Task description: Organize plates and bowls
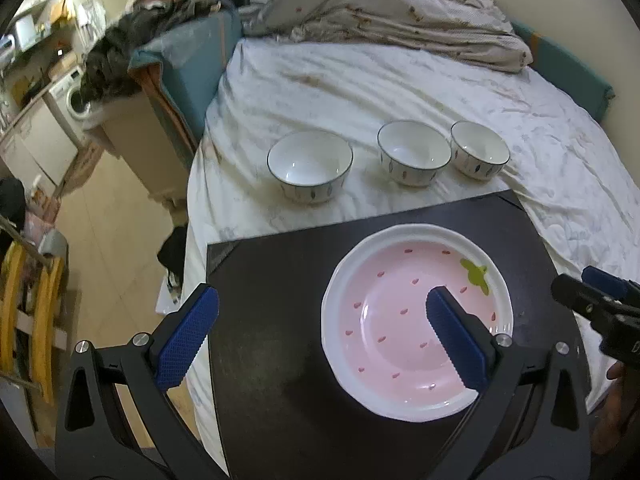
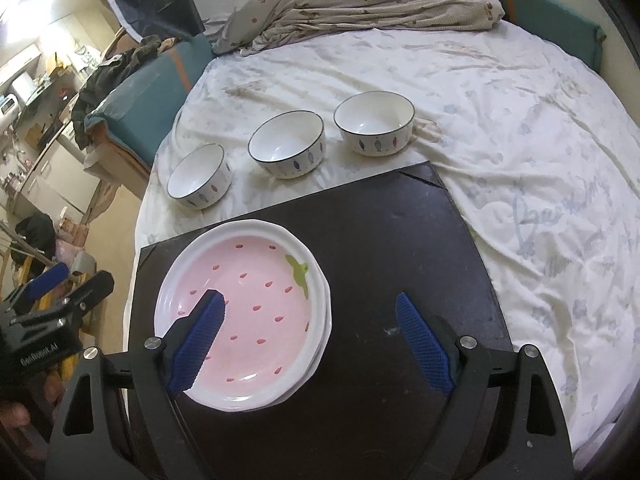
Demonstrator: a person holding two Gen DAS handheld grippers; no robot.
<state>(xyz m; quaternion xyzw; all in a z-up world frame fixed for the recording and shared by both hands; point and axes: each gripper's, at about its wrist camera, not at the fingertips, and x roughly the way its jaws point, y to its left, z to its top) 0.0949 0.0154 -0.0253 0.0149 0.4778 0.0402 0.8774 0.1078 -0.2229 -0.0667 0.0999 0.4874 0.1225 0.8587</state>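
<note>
A pink strawberry-patterned plate (image 1: pixel 404 320) with a white rim lies on a black board (image 1: pixel 272 320); in the right wrist view the plate (image 2: pixel 256 288) seems to top a stack. Three white bowls with dark rims stand in a row on the bed sheet beyond the board: left (image 1: pixel 310 166), middle (image 1: pixel 414 153), right (image 1: pixel 479 150); the right wrist view shows them too, left (image 2: pixel 199 176), middle (image 2: pixel 286 144), right (image 2: pixel 374 122). My left gripper (image 1: pixel 320 336) is open and empty, its right finger above the plate. My right gripper (image 2: pixel 312 340) is open and empty, its left finger above the plate.
The board (image 2: pixel 400 260) rests on a bed with a white sheet (image 1: pixel 400 80). A crumpled quilt (image 1: pixel 380 8) lies at the far end. The bed's left edge drops to the floor (image 1: pixel 112 220), with a clothes-covered cabinet (image 1: pixel 132 120) beside it.
</note>
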